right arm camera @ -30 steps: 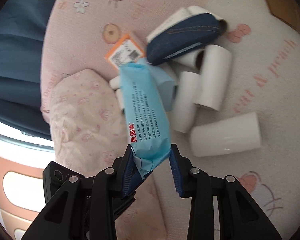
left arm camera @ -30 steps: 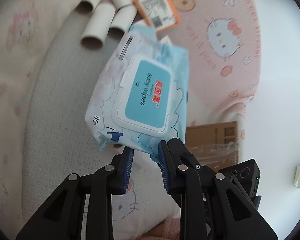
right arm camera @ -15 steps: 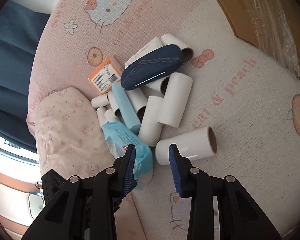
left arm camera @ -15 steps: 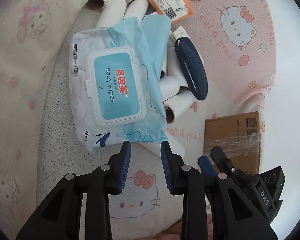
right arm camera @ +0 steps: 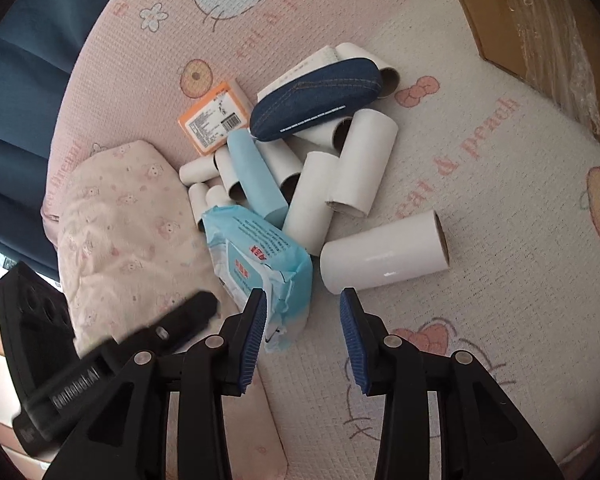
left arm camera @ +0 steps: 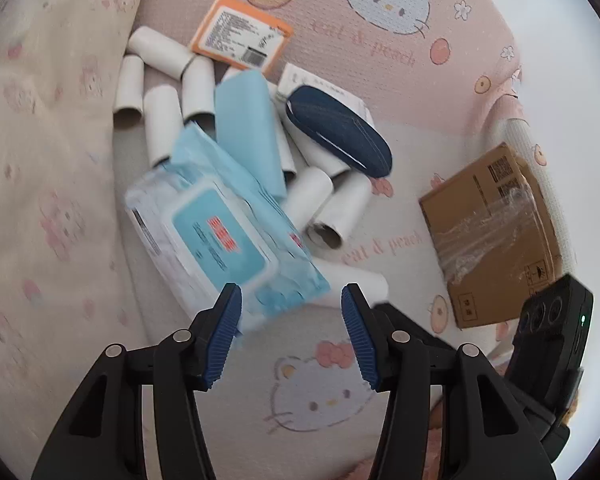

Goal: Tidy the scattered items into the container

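The baby wipes pack point(left arm camera: 220, 240) lies flat, lid up, on the near left edge of the pile on the bed mat point(left arm camera: 400, 248). Its far end rests against the light blue packet point(left arm camera: 248, 128) and the cardboard tubes point(left arm camera: 328, 208). In the left wrist view its long axis runs from far left to near right, so one short end points at the left hand-held gripper point(left arm camera: 290, 336).

The left hand-held gripper stands just near of that short end. Its jaws are opening, and we see nothing pressed between the pads; the pack's corner only overlaps the left pad in the view. The right hand-held gripper point(right arm camera: 302, 334) stands on the pack's right side, its jaws parting slightly and empty, with the crumpled end of the pack point(right arm camera: 260, 256) just beside its left pad and one large tube point(right arm camera: 384, 256) lying crosswise just beyond.

The cardboard box point(left arm camera: 496, 240), which we judge to be the container, lies well apart to the right, beyond the tubes. We judge both hand-held grippers about equally near the pack. A grasp across its narrow width would need the jaws turned square to the long axis.
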`<state>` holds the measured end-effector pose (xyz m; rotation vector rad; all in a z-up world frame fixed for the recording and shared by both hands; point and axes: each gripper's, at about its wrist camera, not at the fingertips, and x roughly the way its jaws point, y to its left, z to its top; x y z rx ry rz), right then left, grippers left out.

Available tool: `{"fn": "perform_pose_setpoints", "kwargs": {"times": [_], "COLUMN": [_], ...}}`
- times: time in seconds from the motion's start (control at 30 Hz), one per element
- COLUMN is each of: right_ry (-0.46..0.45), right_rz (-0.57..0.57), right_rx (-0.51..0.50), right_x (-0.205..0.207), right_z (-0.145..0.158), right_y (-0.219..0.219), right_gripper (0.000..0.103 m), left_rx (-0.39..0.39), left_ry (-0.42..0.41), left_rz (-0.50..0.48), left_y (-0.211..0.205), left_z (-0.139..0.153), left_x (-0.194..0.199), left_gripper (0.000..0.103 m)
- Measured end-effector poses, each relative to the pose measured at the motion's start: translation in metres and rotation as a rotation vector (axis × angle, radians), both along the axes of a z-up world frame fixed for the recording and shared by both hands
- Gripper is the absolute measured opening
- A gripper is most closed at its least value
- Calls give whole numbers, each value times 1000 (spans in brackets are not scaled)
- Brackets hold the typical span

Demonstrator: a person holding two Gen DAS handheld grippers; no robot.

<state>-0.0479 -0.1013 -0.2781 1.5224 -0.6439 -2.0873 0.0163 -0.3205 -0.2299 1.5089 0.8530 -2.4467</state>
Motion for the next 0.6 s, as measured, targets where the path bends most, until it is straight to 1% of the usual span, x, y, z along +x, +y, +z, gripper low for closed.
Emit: {"fn": "perform_pose_setpoints", "kwargs": {"times": [0.07,0.13,0.2,0.3,0.37,0.43,0.5,0.53,0.57,0.6], "right_ry": [-9,-16,-16,-27,-37,-63,-94,-104,-107,-108], "right_rz": [3,6,8,25,45,58,63,58,50,41], "right_rx": [3,9,15,16,30,54,65,66,64,65], "right_x": [1,1,1,1,1,-2,-6,-8,-10,-12], "right_z": [-2,-3,-4,-6,-9,-13,-16,-17,-17,-17], "right_y": [-3,-6,-10,-18,-25,-33,-37,-39,-39,-40], "right_gripper": [38,43,52,58,59,59,59,59,59,59], "left_rx": [-20,-67,-111,-89,-73,-84,-167,-210,-240,-250], "left_ry": [1,3,-6,-26,-58,-81,-122,-130,-133,-136], "left_rz": [22,48,79,90,93,88,61,39,14,-13], "left_y": [-15,-28,-40,-57,-66,-71,-70,-67,-64,-62], "left_z": [2,4,3,-10,-23,-31,-36,-37,-38,-40], "left_x": [-3,-8,-13,-25,-34,-41,-48,-51,-54,-56], "left_gripper": [56,57,57,57,57,57,57,57,57,57]}}
